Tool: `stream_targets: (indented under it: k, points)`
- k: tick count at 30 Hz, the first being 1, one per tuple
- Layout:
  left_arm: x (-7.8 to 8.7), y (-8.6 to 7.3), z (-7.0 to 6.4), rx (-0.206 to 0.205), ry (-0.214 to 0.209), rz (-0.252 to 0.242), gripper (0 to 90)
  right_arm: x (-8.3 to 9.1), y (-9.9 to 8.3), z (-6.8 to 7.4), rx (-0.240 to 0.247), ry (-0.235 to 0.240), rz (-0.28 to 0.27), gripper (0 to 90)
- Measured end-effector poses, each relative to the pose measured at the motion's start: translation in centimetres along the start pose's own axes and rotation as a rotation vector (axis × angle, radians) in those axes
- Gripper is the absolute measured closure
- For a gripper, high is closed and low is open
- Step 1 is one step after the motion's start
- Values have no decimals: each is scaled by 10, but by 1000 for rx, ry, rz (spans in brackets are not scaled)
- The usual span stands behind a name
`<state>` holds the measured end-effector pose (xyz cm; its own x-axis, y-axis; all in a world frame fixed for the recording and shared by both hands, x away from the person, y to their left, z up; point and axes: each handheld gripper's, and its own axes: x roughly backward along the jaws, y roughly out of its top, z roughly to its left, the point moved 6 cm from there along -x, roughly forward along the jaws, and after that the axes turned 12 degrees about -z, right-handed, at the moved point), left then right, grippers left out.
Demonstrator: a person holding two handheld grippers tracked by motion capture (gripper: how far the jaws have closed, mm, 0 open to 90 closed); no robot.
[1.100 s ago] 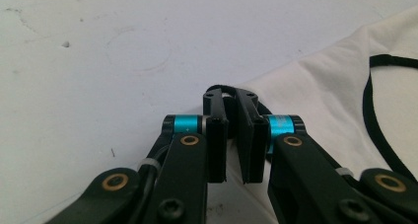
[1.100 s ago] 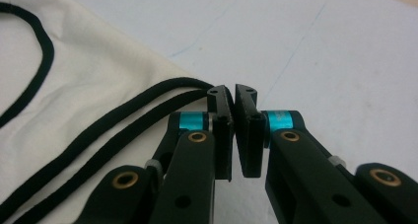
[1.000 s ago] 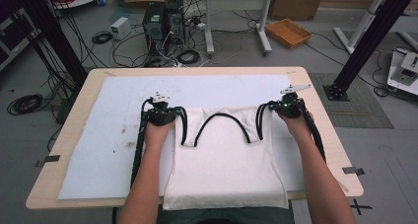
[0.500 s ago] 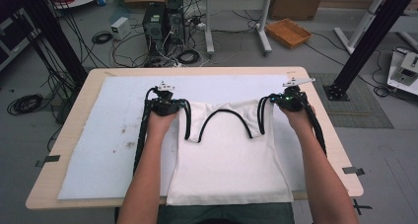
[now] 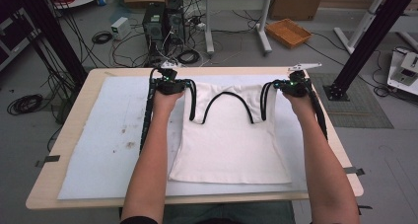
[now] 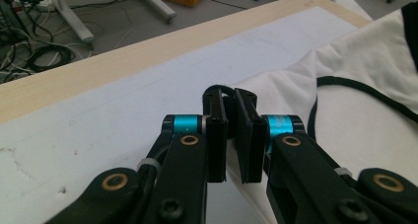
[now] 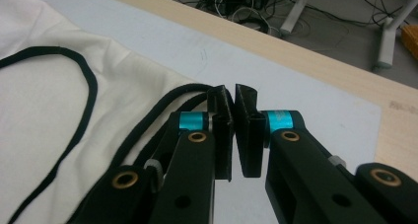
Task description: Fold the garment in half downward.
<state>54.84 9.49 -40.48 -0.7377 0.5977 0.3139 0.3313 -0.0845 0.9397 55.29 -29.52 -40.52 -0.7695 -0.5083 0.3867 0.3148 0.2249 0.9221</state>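
Note:
A white tank top [image 5: 231,140] with black trim lies flat on the white mat [image 5: 103,135], hem toward the person. My left gripper [image 5: 170,83] is shut on its left shoulder strap [image 6: 217,90] near the mat's far edge. My right gripper [image 5: 294,84] is shut on the right shoulder strap [image 7: 190,88] at the same depth. In the left gripper view the jaws [image 6: 230,98] pinch the black trim at their tips, with white cloth [image 6: 355,110] to the right. In the right gripper view the jaws [image 7: 234,95] hold black trim, with cloth [image 7: 44,105] spread to the left.
The mat covers most of the wooden table [image 5: 315,70]. Bare mat lies left of the top. Beyond the far edge, on the floor, are cables [image 5: 177,56], a computer tower [image 5: 154,20], an orange tray [image 5: 288,32] and a black frame post [image 5: 367,41].
Both grippers have moved away from the person toward the far edge, dragging the tank top with them. The top now lies farther up the mat and more stretched out.

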Motion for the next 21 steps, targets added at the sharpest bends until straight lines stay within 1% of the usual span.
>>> stream_targets:
  k: [1,2,3,4,5,6,7,9,10,11,12,13,15,17,18,19,21]
  points:
    - [2,-2,-1,-2,-11,15,836,0,1,1,2,3,-1,872]
    - [3,-3,-2,2,-18,20,836,1,1,2,3,10,-2,872]
    - [5,-4,-3,-17,-14,7,835,2,0,3,1,14,-3,872]
    - [8,-6,-4,-21,-14,-9,835,3,-1,4,-3,22,-4,872]
    - [9,-7,-4,-11,-19,-18,834,4,-1,5,-1,27,-10,872]
    - [11,-9,-4,-9,-21,-19,835,6,-2,6,-4,33,-16,872]
    - [14,-12,-4,-11,-25,-2,834,8,-2,6,-4,35,-20,871]
    - [18,-13,-6,-4,-36,13,833,13,-3,8,-20,56,-24,871]
    - [20,-12,-7,-12,-41,15,833,16,-2,11,-26,68,-24,871]
    - [22,-10,-9,-22,-42,6,832,18,-1,12,-18,74,-26,871]
    - [25,-9,-12,-41,-36,-27,832,21,0,14,-13,79,-25,871]
    - [28,-8,-14,-49,-36,-41,832,24,2,16,-3,84,-30,871]
    - [33,-9,-18,-62,-42,-32,832,30,6,20,8,99,-45,871]
    - [38,-10,-21,-66,-47,-42,833,38,8,27,32,103,-73,871]
    - [40,-10,-22,-65,-48,-35,833,41,7,30,37,110,-77,871]
    - [44,-9,-23,-74,-51,-28,832,43,6,32,37,112,-76,871]
    - [49,-6,-26,-84,-56,-43,832,49,4,34,39,122,-88,871]
